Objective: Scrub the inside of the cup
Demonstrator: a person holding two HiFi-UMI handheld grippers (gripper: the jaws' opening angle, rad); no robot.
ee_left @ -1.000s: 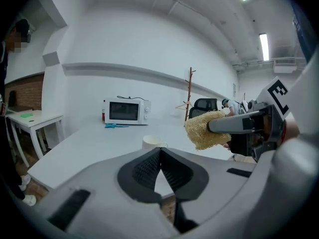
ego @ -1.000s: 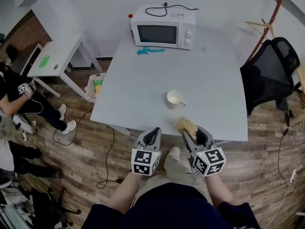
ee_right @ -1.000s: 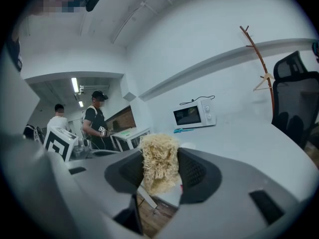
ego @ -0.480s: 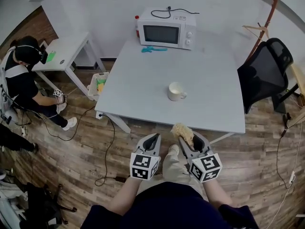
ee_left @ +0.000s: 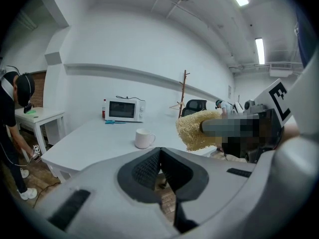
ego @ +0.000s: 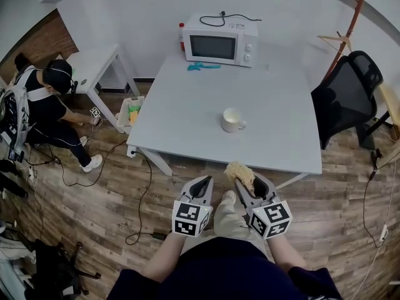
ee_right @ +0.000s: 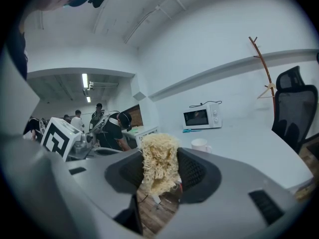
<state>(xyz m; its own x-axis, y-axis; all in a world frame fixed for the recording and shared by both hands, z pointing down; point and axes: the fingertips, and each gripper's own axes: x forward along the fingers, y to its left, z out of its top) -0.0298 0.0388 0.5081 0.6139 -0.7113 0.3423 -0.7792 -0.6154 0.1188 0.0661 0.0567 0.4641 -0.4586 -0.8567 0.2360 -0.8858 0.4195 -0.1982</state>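
Presently, item by item. Left claw: we find it pressed together, nothing between the pads, held short of the near edge of the desk and above the wooden floor. Right claw: pinching a straw-coloured scrubber, a fibrous wad that stands up past the pads. It sits just beside the left claw and is likewise short of the desk. Cup: white, handled, upright, mouth up, alone near the middle of the desk and well apart from both claws. Microwave: at the far edge of the desk, with a blue item lying just in front of it. Chair: black, at the desk's right side. Person: bent low at far left, apart from the work. Step in hand, as we judge it: the approach, with the tool gripped, the cup untouched and scrubbing not yet begun. Next move, as we judge it: both claws go forward over the desk. The left claw must spread and take the cup by its wall or handle to steady it. The right claw must tip downward so the scrubber enters the mouth from above and can turn against the inner wall. Unheld, so light a cup would likely slide or topple.
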